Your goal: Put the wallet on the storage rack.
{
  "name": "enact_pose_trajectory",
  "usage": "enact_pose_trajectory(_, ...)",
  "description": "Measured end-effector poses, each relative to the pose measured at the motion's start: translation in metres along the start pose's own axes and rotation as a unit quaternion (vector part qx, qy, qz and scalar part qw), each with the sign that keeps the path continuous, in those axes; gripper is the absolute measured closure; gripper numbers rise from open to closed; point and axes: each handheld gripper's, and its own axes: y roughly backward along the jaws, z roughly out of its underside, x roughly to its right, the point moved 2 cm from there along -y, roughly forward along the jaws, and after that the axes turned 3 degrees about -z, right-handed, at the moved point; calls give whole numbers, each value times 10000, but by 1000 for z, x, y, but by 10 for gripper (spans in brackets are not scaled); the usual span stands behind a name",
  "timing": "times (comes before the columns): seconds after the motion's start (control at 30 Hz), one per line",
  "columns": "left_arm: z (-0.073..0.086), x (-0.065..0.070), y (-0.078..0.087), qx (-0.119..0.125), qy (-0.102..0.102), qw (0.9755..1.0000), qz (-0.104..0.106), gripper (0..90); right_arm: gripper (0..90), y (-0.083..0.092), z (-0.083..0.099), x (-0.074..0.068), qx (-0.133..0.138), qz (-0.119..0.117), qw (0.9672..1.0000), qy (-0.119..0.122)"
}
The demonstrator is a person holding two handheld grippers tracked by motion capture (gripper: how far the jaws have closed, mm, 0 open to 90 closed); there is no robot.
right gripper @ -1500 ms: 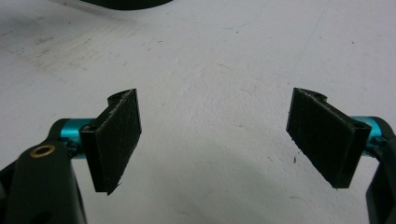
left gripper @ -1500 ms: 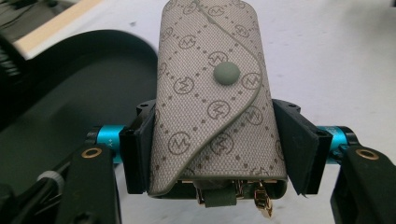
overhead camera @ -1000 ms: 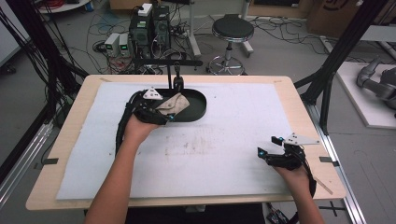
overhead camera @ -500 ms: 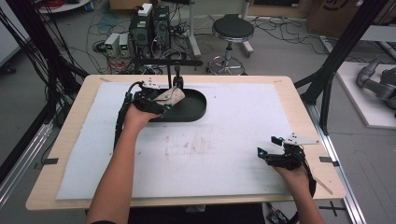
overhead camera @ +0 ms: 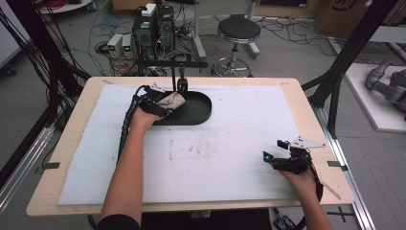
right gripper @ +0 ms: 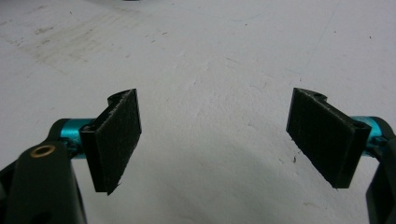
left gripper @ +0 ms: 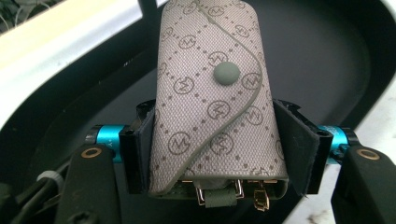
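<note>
Moved since earlier: the left gripper point(overhead camera: 165, 106) has been carried from the middle of the black tray point(overhead camera: 198, 114) toward the tray's left end and a little farther from the person, the key pouch point(overhead camera: 172, 100) being carried along with it; the right gripper point(overhead camera: 276, 152) has been kept where it was.
Left gripper: seen in the high view at the left end of the tray, held in the person's left hand point(overhead camera: 143, 115), a black cable trailing down along the forearm.
Left pads: closed against the two long sides of the pouch in the left gripper view, the pouch being clamped between them near its lower end.
Key pouch: beige fabric printed with small ringed letters, a flap fastened by a round grey snap point(left gripper: 226, 73); metal key hooks point(left gripper: 259, 199) are seen at its open lower edge.
Pouch position: held over the dark inside of the tray, its rounded end pointing away from the gripper.
Tray: black, oval, placed on the white mat point(overhead camera: 239, 143) at the far left of the table's middle.
Right gripper: rested low on the mat near the table's near right corner, held in the right hand point(overhead camera: 301, 177).
Right pads: spread wide apart in the right gripper view, bare mat point(right gripper: 210, 93) being seen between them.
</note>
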Motion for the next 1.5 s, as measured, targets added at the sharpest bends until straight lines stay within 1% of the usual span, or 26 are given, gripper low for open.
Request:
enact_pose_trajectory(0.1, 1, -2, -4, -109, 9, 9999, -29, 362, 183, 0, 0, 0, 4, 3, 10000, 2)
enact_pose_trajectory(0.13, 1, -2, -4, -109, 9, 9999, -29, 361, 183, 0, 0, 0, -2, 7, 10000, 4)
enact_pose_trajectory(0.33, 4, -4, -12, -251, 70, 9997, 5, 356, 183, 0, 1, 1, 1, -7, 10000, -14)
enact_pose_trajectory(0.43, 6, -5, -15, -320, 118, 9994, 67, 349, 183, 0, 1, 0, 4, -9, 10000, 11)
enact_pose_trajectory(0.57, 6, -5, -15, -372, 119, 9992, -17, 330, 183, 0, 1, 0, 4, -5, 10000, 16)
enact_pose_trajectory(0.6, 6, -6, -13, -329, 182, 9993, -59, 305, 183, 0, 1, 0, 9, -4, 10000, 12)
enact_pose_trajectory(0.67, 5, -6, -11, -298, 200, 9993, -91, 289, 183, 0, 1, 0, 11, -3, 10000, 10)
enact_pose_trajectory(0.7, 4, -8, -6, -176, 277, 9994, -115, 250, 183, 0, 1, 0, 9, -5, 10000, 10)
enact_pose_trajectory(0.73, 3, -9, -3, -132, 312, 9993, -125, 246, 183, 0, 0, -1, 18, -10, 10000, 31)
enact_pose_trajectory(0.8, 3, -10, 3, -64, 383, 9992, -87, 238, 183, 0, 0, -2, 15, -13, 10000, 14)
enact_pose_trajectory(0.87, 3, -10, 6, -72, 389, 9992, -52, 232, 183, 1, 0, -2, 21, -11, 10000, 20)
enact_pose_trajectory(0.9, 2, -8, 11, -55, 386, 9992, -17, 227, 183, 1, 0, -2, 34, -19, 10000, 30)
enact_pose_trajectory(0.93, 2, -8, 11, -55, 386, 9992, -17, 226, 183, 1, 0, -2, 36, -16, 10000, 22)
enact_pose_trajectory(0.97, 2, -5, 17, 38, 377, 9993, 45, 226, 183, 1, 0, -2, 35, -19, 10000, 24)
enact_pose_trajectory(1.0, 2, -5, 17, 38, 377, 9993, 45, 226, 183, 1, 0, -2, 27, -15, 10000, 22)
enact_pose_trajectory(1.03, 1, -2, 22, 99, 323, 9994, 84, 226, 183, 1, 0, -2, 17, -14, 10000, 52)
enact_pose_trajectory(1.1, 0, 0, 24, 103, 308, 9994, 99, 226, 183, 1, 0, -3, 3, -21, 10000, 33)
enact_pose_trajectory(1.13, -1, 4, 30, 126, 255, 9994, 177, 226, 183, 1, 1, -3, -6, -7, 10000, 22)
enact_pose_trajectory(1.17, -2, 7, 33, 200, 226, 9994, 179, 226, 183, 1, 0, -3, 4, -3, 10000, 30)
enact_pose_trajectory(1.2, -2, 7, 33, 200, 226, 9994, 179, 226, 183, 1, 0, -3, 4, -3, 10000, 30)
enact_pose_trajectory(1.23, -2, 12, 40, 303, 169, 9992, 202, 226, 183, 1, 0, -3, 22, 5, 10000, 25)
enact_pose_trajectory(1.3, -2, 15, 44, 345, 125, 9991, 202, 223, 183, 1, 0, -3, 20, 7, 10000, 34)
enact_pose_trajectory(1.4, 2, 23, 55, 553, 135, 9981, 244, 223, 183, 1, 0, -3, 14, 21, 10000, 48)
enact_pose_trajectory(1.43, 7, 29, 60, 603, 85, 9978, 256, 222, 183, 0, 0, -3, 5, 15, 10000, 31)
enact_pose_trajectory(1.47, 7, 29, 60, 603, 85, 9978, 256, 220, 183, 0, 0, -3, 5, 15, 10000, 31)
enact_pose_trajectory(1.5, 10, 33, 63, 651, 74, 9976, 244, 219, 183, 0, 0, -3, 18, 19, 10000, 44)
